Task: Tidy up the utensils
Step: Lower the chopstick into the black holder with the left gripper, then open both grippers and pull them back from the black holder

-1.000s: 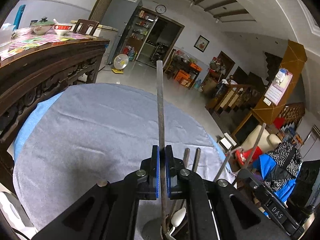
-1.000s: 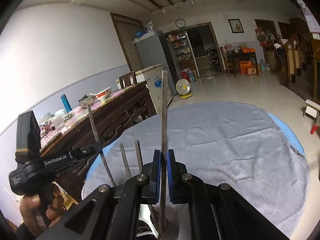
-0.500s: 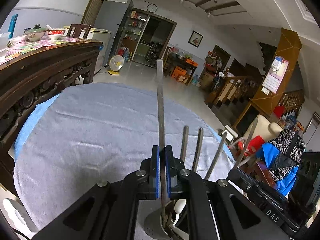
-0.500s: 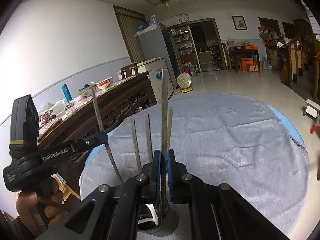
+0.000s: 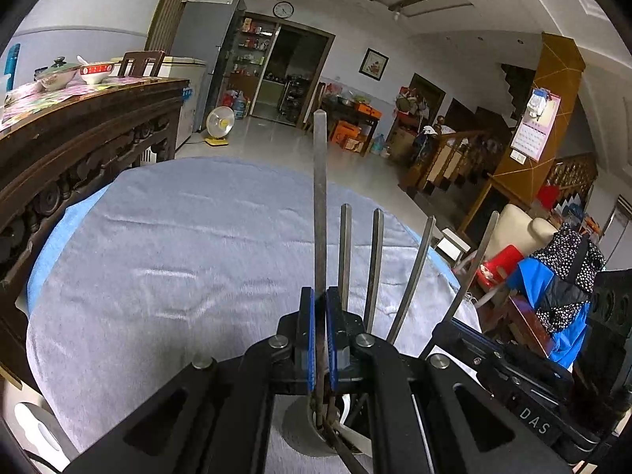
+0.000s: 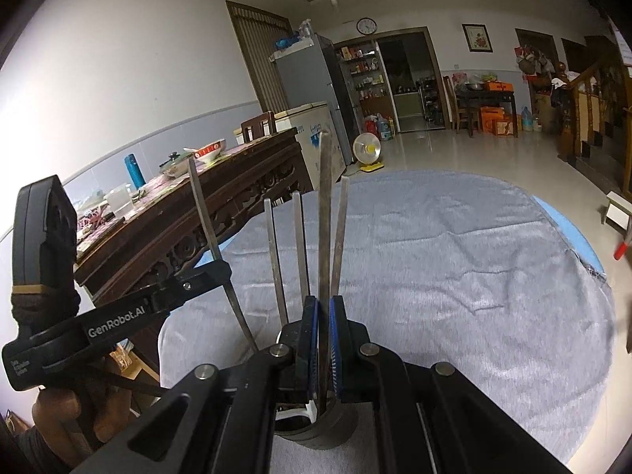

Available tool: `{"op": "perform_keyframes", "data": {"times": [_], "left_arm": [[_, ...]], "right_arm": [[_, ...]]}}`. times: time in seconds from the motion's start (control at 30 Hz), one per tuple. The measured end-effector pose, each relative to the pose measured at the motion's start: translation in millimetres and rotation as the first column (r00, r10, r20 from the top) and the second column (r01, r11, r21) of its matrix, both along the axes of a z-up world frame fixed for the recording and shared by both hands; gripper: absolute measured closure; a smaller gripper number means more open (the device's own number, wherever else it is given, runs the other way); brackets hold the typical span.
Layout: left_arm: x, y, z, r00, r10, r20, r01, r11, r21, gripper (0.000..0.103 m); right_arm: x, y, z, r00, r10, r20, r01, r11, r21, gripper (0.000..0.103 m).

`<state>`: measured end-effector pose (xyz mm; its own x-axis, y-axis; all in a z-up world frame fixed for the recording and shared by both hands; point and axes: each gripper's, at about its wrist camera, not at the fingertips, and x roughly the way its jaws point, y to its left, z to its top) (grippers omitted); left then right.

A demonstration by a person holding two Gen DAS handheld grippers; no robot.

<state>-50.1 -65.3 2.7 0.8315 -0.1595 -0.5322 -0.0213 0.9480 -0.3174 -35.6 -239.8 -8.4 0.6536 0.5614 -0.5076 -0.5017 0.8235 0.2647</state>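
Observation:
My left gripper (image 5: 320, 339) is shut on an upright metal utensil handle (image 5: 320, 205), its lower end inside a grey holder cup (image 5: 300, 432). Three more handles (image 5: 373, 264) stand in the cup to its right. My right gripper (image 6: 324, 343) is shut on another upright metal handle (image 6: 324, 217), also reaching into the cup (image 6: 328, 430). Other handles (image 6: 276, 260) stand beside it. The left gripper also shows in the right wrist view (image 6: 221, 272), holding its slanted handle (image 6: 209, 229). The right gripper's body is at the lower right of the left wrist view (image 5: 525, 391).
The cup stands on a round table under a grey cloth (image 5: 177, 245) over a blue cover (image 6: 568, 217). A dark carved wooden table (image 5: 79, 130) with bowls stands left. A chair with clothes (image 5: 561, 276) is on the right.
Both grippers have come lower with their utensils into the cup. The other handles in the cup now stand taller in both views.

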Motion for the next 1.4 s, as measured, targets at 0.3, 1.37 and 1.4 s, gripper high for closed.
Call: {"op": "perform_keyframes", "data": {"times": [0.3, 1.37, 1.4], "left_arm": [[-3.2, -3.8, -3.3, 1.0, -0.013, -0.015, 0.013, 1.0, 0.0, 0.098], [-0.9, -2.1, -15.1, 0.994, -0.049, -0.095, 0.044, 0.997, -0.057, 0.097], [-0.4, -1.5, -15.2, 0.994, -0.051, -0.098, 0.045, 0.997, -0.059, 0.097]], "right_arm": [[-0.4, 0.2, -5.9, 1.0, 0.006, -0.019, -0.006, 1.0, -0.005, 0.096], [1.4, 1.0, -15.5, 0.998, 0.015, -0.063, -0.016, 1.0, -0.005, 0.096], [1.9, 0.8, -15.3, 0.998, 0.017, -0.066, -0.017, 1.0, -0.004, 0.096]]}}
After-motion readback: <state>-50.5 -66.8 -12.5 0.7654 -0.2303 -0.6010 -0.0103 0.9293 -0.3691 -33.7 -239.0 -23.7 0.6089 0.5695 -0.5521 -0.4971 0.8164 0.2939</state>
